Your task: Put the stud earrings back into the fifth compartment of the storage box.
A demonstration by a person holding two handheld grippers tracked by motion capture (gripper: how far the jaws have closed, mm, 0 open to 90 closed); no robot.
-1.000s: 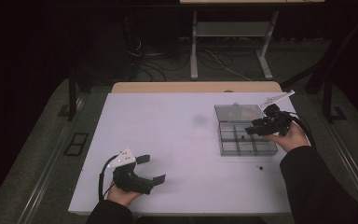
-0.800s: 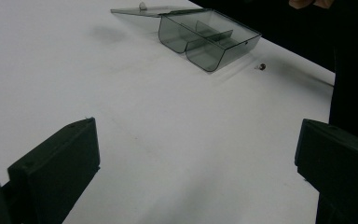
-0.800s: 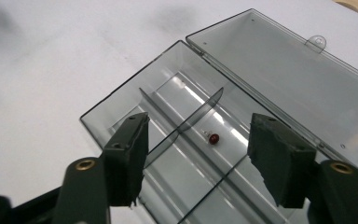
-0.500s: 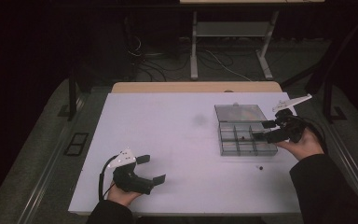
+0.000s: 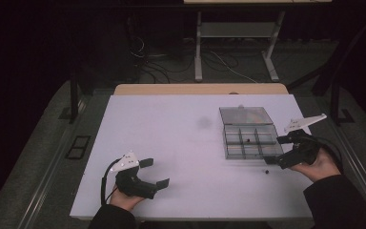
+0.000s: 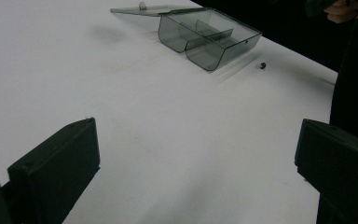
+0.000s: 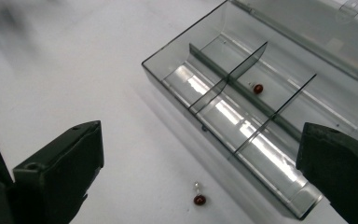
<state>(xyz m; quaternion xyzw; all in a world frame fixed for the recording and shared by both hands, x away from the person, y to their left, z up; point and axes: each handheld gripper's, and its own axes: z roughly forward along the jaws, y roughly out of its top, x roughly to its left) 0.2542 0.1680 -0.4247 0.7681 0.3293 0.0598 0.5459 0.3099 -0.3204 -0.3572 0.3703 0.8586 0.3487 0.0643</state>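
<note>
A clear smoky compartment box (image 5: pixel 242 150) lies open at the table's right, its lid (image 5: pixel 245 115) flat behind it. One small dark red bead (image 5: pixel 248 140) rests in a middle compartment (image 7: pixel 258 88). A second bead (image 5: pixel 267 171) lies on the table just in front of the box (image 7: pixel 199 199). My right gripper (image 5: pixel 280 151) is open beside the box's right end, with nothing between its jaws (image 7: pixel 200 168). My left gripper (image 5: pixel 156 172) is open and empty near the front left edge (image 6: pixel 196 158), pointing towards the distant box (image 6: pixel 209 39) and the loose bead (image 6: pixel 262 66).
The white table (image 5: pixel 171 138) has a wooden strip (image 5: pixel 200 89) along its far edge. Beyond it stand a metal table frame (image 5: pixel 233 43) and cables on the dark floor. A dark sleeve (image 6: pixel 354 84) crosses the right of the left gripper view.
My right gripper has drawn back from above the box to its right end, nearer the person. The left gripper has not moved.
</note>
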